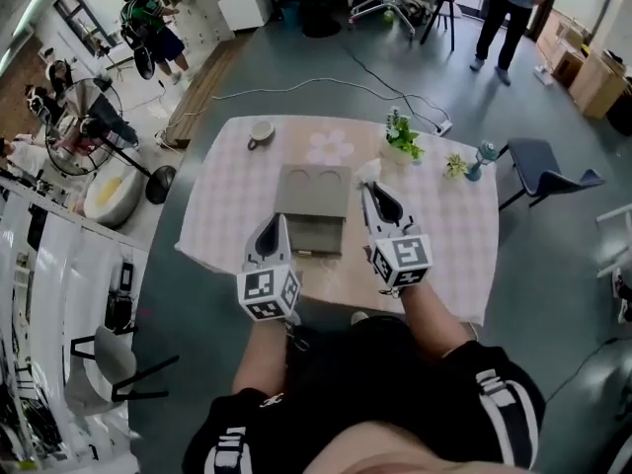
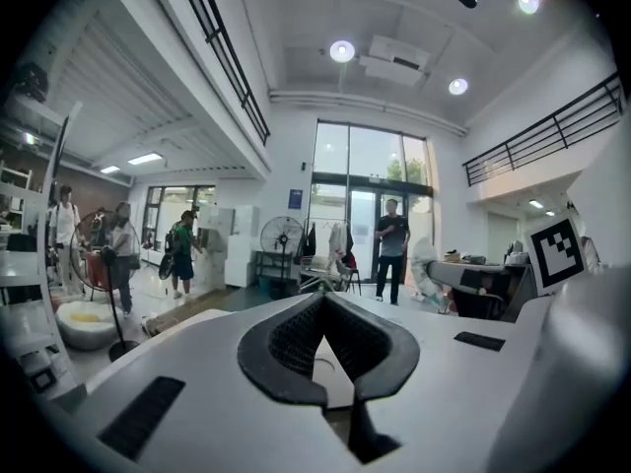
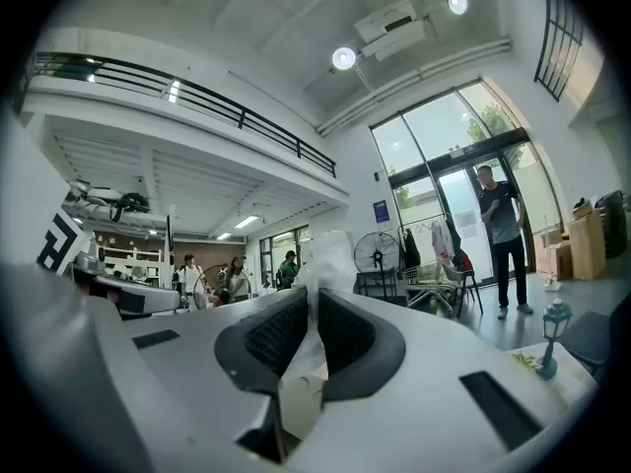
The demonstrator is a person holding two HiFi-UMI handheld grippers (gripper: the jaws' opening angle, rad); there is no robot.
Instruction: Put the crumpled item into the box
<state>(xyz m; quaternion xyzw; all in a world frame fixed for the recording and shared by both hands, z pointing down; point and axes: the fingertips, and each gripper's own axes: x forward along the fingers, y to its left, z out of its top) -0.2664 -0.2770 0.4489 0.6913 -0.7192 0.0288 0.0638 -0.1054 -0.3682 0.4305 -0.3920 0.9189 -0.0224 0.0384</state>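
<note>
The crumpled item (image 3: 317,254), white and papery, is gripped between the jaws of the right gripper (image 1: 369,192), over the counter (image 1: 444,227). The jaws of the left gripper (image 2: 322,300) are closed on nothing. The carry is judged to be in hand. The open box (image 1: 314,233) lies at the right gripper's 9 o'clock, so a shift over it, then release, is called for.

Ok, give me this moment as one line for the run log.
right gripper: shut on white crumpled paper | left gripper: shut, empty | grey open box: paper not yet inside

Probably an open studio hall; mezzanine railing (image 2: 537,131), glass entrance doors (image 2: 367,220), standing fan (image 2: 281,236)
</note>
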